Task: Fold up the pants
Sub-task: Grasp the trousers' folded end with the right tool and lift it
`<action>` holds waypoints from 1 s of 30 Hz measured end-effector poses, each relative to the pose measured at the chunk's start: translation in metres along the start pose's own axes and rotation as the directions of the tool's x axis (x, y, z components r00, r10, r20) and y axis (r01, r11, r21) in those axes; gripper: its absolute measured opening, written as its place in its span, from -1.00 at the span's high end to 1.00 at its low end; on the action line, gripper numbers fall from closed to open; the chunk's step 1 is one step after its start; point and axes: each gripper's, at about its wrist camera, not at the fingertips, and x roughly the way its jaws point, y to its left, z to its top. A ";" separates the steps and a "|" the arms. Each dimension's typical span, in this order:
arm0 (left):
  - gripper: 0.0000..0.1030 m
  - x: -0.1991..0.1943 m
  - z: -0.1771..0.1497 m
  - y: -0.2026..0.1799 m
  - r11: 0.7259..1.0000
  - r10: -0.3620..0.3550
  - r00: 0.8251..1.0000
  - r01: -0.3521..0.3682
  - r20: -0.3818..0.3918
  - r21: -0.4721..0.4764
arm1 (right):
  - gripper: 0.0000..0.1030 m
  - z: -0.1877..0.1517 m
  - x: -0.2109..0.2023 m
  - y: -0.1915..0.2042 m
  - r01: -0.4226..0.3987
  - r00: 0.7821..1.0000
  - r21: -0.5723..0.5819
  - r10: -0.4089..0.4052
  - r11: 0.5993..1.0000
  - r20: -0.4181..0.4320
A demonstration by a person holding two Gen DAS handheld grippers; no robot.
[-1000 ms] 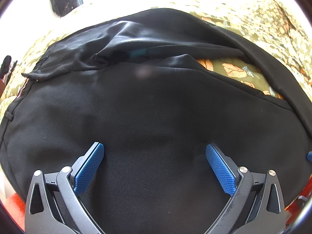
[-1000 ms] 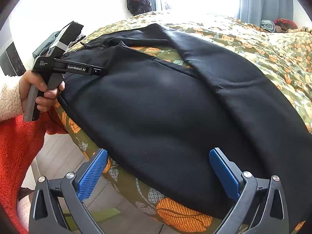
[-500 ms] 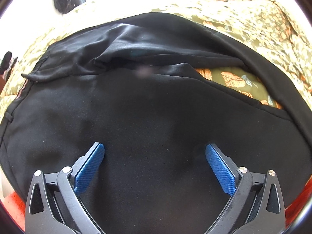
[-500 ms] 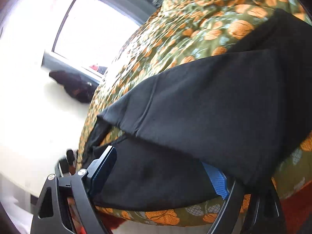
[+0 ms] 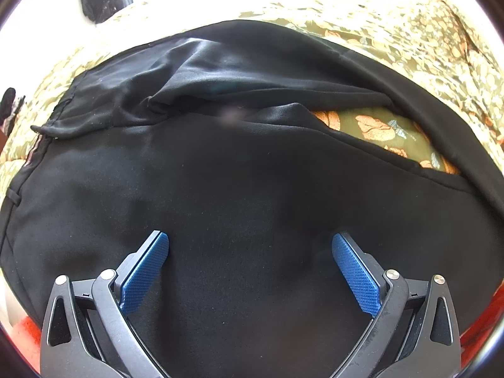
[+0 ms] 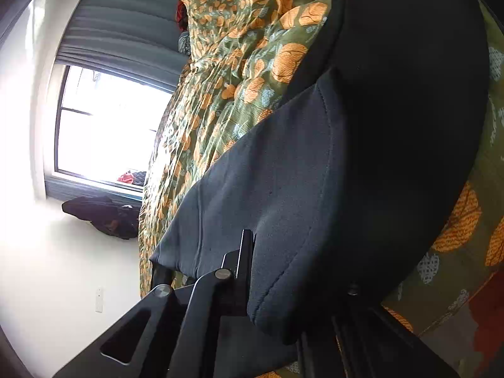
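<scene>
Your black fabric pants (image 5: 239, 182) are spread out on the bed, lying on the olive-green bedspread with the orange flower print (image 5: 409, 41). From your left wrist camera they fill nearly the whole view. The top area is bunched up into a shinier, wrinkled fold, and the two legs split apart toward the right, with a wedge of the bedspread showing between them.

Your left gripper (image 5: 250, 252) is hanging right over the broad flat part of the pants with its jaws spread wide. The blue textured pads (image 5: 145, 271) are well apart and nothing's caught between them, so that claw is released, just pointing down at the cloth.

Your right gripper (image 6: 252, 252) is a different story. It's rolled over on its side, so the room looks tipped, with the bright window (image 6: 104, 129) and the grey curtain (image 6: 126, 28) off to the left. The jaws are clenched on the end of one pant leg, right by the stitched hem, and the cloth puckers where it's pinched. The hem edge drapes over the gripper's black frame and hides the far finger. Beyond that, the leg runs back across the bedspread.

There's also a dark bundle of clothes (image 6: 104, 217) against the white wall below the window.
</scene>
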 end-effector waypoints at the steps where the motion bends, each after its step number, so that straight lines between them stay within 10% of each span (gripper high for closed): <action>1: -0.99 -0.001 0.005 0.000 1.000 -0.010 1.000 0.010 -0.006 -0.004 | 0.90 0.006 -0.007 0.008 -0.013 1.000 -0.042 0.013 0.999 0.004; 10: -0.99 -0.013 0.036 0.008 0.994 -0.075 0.997 0.074 -0.008 -0.085 | 0.90 0.000 -0.046 0.095 -0.051 0.995 -0.452 0.082 0.890 0.049; 17: -0.99 -0.019 0.074 0.016 0.959 -0.221 0.975 0.219 0.008 -0.181 | 0.90 0.000 -0.053 0.114 -0.085 0.992 -0.522 0.120 0.849 0.033; 23: -0.99 -0.013 0.126 0.033 0.873 -0.395 0.917 0.391 0.046 -0.292 | 0.90 0.005 -0.072 0.127 -0.171 0.978 -0.540 0.208 0.824 0.007; 30: -0.97 0.019 0.161 0.041 0.836 -0.432 0.902 0.406 0.015 -0.369 | 0.90 0.001 -0.098 0.137 -0.299 0.947 -0.553 0.313 0.777 -0.073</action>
